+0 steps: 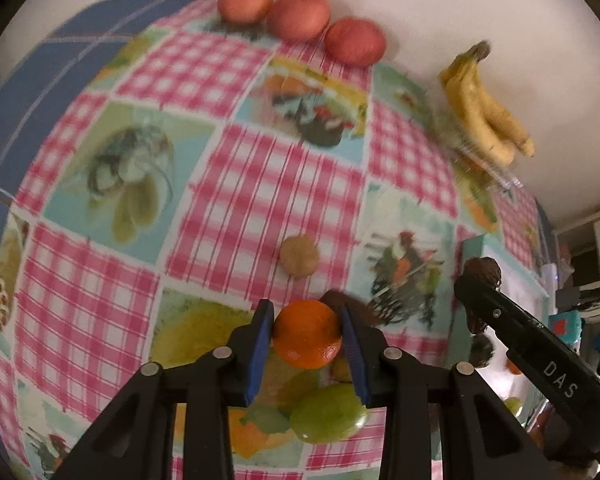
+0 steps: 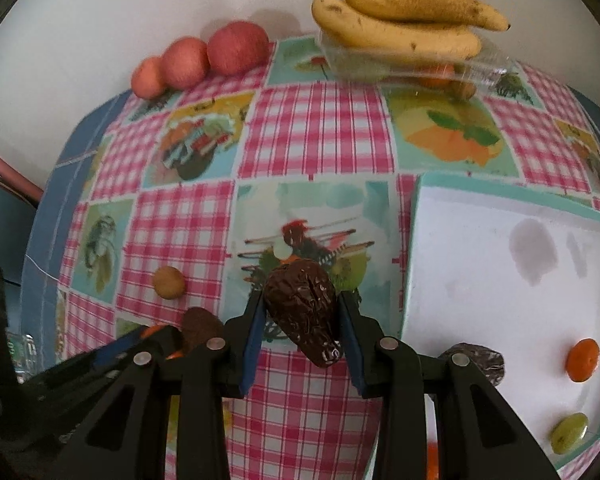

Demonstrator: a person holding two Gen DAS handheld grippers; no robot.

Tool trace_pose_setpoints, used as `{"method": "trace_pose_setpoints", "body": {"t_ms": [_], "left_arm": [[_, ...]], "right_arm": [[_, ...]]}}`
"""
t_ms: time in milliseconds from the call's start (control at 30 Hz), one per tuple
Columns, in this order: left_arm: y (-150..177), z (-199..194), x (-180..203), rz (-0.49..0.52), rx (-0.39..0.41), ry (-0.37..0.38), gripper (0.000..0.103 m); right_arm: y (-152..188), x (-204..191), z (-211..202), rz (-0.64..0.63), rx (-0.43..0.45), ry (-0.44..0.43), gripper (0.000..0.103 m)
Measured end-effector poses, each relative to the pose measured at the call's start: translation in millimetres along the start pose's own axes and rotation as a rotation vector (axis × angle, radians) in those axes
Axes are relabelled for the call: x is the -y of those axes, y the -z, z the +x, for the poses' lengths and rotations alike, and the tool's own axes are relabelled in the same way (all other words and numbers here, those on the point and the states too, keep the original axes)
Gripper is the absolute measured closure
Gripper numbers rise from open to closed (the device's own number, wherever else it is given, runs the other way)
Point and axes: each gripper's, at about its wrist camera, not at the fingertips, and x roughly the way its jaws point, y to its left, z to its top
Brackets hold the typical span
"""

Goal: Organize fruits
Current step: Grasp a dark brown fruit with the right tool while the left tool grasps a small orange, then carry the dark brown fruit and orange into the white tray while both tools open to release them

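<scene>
Inside white tray point(image 2: 480, 280): kumquat point(image 2: 582, 360), grape point(image 2: 569, 432).

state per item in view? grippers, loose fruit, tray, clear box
left gripper: shut on small orange
right gripper: shut on date
green grape: loose on cloth under left gripper
walnut: loose on cloth
three apples: in a row at the wall
bananas: resting on clear box
white tray: holds an orange piece and a grape
</scene>
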Motion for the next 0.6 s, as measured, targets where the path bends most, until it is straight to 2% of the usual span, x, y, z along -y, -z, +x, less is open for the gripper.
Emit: {"method": "trace_pose_setpoints", "body": {"t_ms": [267,600], "left_arm": [[-5,-38,31,0.054,0.090,0.042,0.066],[1,-52,75,0.119,0.128,0.083,0.066]], "right_arm": [[-10,16,-43,0.025,0.092,-0.017,0.065],[-11,57,-90,0.070,0.175,0.035,0.065]]}}
